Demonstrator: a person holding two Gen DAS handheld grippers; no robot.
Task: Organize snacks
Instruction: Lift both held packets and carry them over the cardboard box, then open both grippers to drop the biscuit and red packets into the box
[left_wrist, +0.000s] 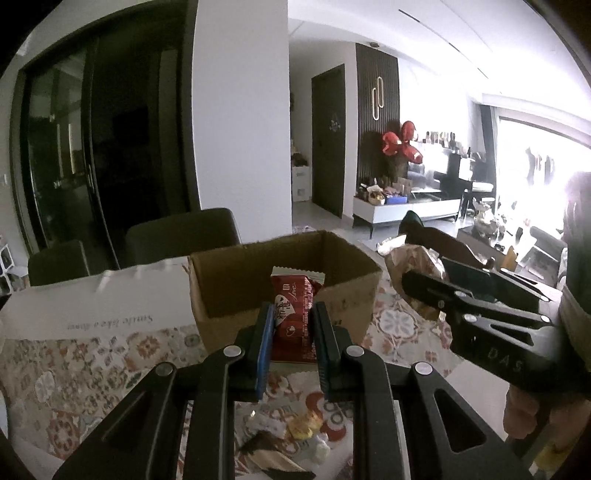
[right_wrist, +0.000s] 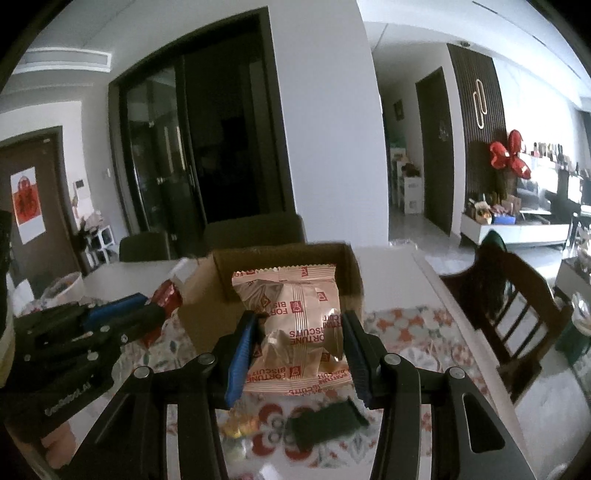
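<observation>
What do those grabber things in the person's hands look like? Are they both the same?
Yes, they match. The left gripper and right gripper are both black, with slotted, angular linkage arms joined by round silver pins. Each has two fingers lined with ribbed blue pads. White lettering marks the side of each body. No cables show. A dull greenish sleeve shows behind the right gripper.

"FORTUNE BISCUITS" on the pink packet (right_wrist: 295, 325); "DAS" on the right claw (left_wrist: 417, 284).
</observation>
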